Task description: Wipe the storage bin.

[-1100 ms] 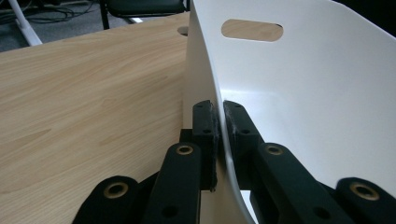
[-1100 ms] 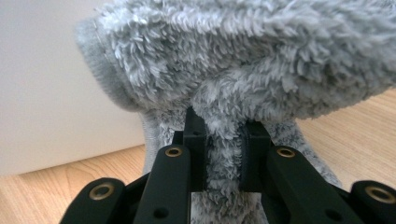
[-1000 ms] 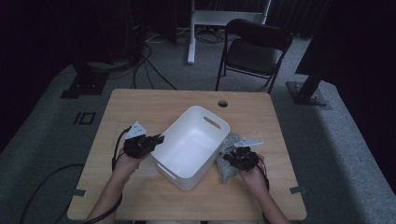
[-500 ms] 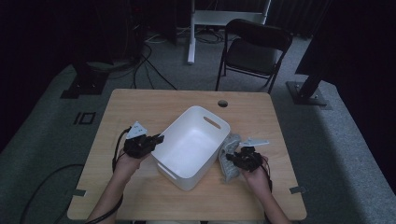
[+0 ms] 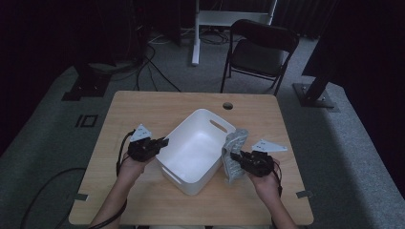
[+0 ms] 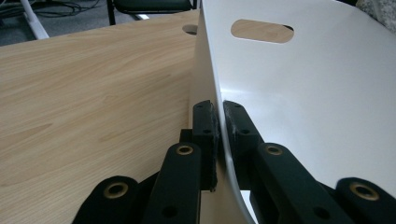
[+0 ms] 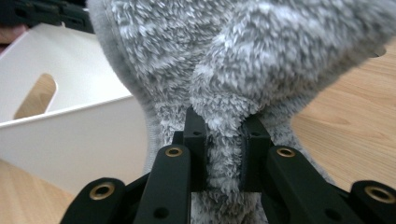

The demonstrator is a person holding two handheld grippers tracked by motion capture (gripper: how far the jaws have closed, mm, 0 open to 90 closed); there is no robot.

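Right now the fluffy grey fabric piece (image 5: pixel 232 153) hangs pinched in the right gripper (image 5: pixel 237 158), lifted off the light wooden table (image 5: pixel 143 107) and draped just beside the right-hand wall of the white rectangular plastic bin (image 5: pixel 198 145). From the right gripper view a fold of the fabric (image 7: pixel 243 60) sits squeezed between the two black jaws, which stand narrowly apart with only the pile between them, and the rest of the cloth bulges above and spills below them. The bin's wall with its slot handle (image 7: pixel 65 116) lies just left of the cloth there.

The bin stands slantwise near the middle of the table, with bare wood behind it up to the round cable hole (image 5: pixel 228 105) and more bare wood along the near edge. A black folding chair (image 5: pixel 260 52) stands beyond the far edge, well apart.

The left gripper (image 5: pixel 163 142) is at the bin's left rim. In the left gripper view its jaws are nearly closed, one outside and one inside the thin white wall (image 6: pixel 289 93), clamping it
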